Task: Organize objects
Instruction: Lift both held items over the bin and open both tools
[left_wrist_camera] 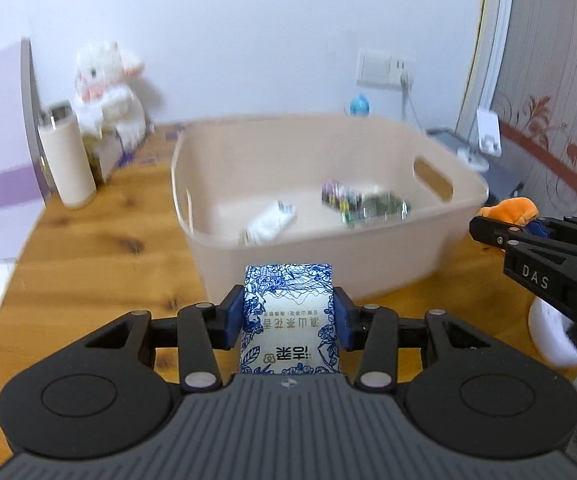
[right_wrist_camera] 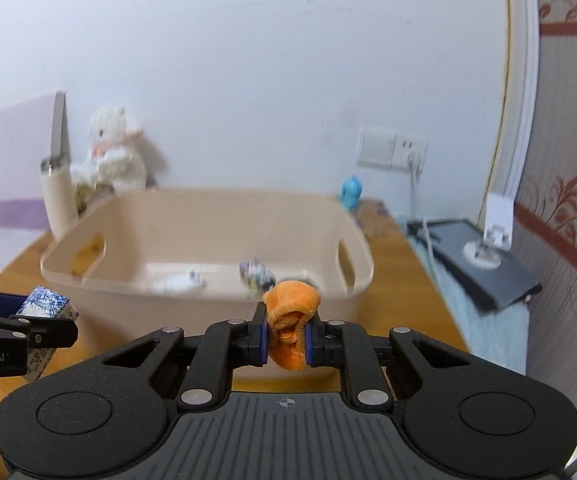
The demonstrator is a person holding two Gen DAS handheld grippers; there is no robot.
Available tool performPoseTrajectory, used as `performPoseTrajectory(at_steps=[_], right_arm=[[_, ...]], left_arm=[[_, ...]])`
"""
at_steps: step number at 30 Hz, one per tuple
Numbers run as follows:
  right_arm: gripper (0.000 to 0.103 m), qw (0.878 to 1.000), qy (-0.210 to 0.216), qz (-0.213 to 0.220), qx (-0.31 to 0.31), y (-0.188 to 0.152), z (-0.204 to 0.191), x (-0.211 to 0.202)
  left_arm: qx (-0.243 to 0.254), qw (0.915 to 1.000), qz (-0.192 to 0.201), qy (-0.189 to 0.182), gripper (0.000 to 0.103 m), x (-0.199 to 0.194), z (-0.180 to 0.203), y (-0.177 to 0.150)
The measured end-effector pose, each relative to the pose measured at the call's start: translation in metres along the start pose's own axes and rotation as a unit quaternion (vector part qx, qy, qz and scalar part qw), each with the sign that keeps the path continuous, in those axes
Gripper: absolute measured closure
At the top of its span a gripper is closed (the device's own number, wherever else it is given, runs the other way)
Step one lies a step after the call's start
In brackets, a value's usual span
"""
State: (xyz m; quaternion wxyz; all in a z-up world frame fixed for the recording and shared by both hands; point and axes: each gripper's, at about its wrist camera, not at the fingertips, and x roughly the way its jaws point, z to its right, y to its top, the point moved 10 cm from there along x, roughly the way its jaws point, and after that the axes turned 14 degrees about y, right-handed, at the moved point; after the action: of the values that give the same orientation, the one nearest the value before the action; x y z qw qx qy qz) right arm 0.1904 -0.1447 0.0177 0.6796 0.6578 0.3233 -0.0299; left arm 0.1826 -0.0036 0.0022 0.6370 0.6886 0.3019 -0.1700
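Observation:
My left gripper (left_wrist_camera: 288,320) is shut on a blue-and-white patterned tissue pack (left_wrist_camera: 288,316), held just in front of the near wall of a beige plastic bin (left_wrist_camera: 320,256). My right gripper (right_wrist_camera: 286,338) is shut on an orange plush toy (right_wrist_camera: 290,316), also in front of the bin (right_wrist_camera: 128,284). The bin holds a white packet (left_wrist_camera: 268,224), a colourful packet (left_wrist_camera: 340,196) and a green packet (left_wrist_camera: 380,204). The right gripper also shows at the right edge of the left wrist view (left_wrist_camera: 484,232), and the left one at the left edge of the right wrist view (right_wrist_camera: 48,320).
The bin stands on a wooden table (left_wrist_camera: 100,248). At the back left are a cream tumbler (left_wrist_camera: 68,156) and a white plush animal (left_wrist_camera: 106,92). A small blue figure (right_wrist_camera: 351,192) stands at the back right near a wall socket (right_wrist_camera: 392,154). A dark tablet (right_wrist_camera: 484,260) lies to the right.

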Motion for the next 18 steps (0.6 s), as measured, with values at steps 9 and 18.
performPoseTrajectory(at_steps=[9, 18], right_arm=[[0.088, 0.999, -0.011, 0.031, -0.016, 0.049, -0.006, 0.016], [0.088, 1.000, -0.011, 0.010, -0.002, 0.055, 0.000, 0.062]], left_arm=[[-0.006, 0.9989, 0.037, 0.028, 0.056, 0.014, -0.003, 0.064], [0.012, 0.9974, 0.009, 0.070, 0.056, 0.080, 0.007, 0.089]])
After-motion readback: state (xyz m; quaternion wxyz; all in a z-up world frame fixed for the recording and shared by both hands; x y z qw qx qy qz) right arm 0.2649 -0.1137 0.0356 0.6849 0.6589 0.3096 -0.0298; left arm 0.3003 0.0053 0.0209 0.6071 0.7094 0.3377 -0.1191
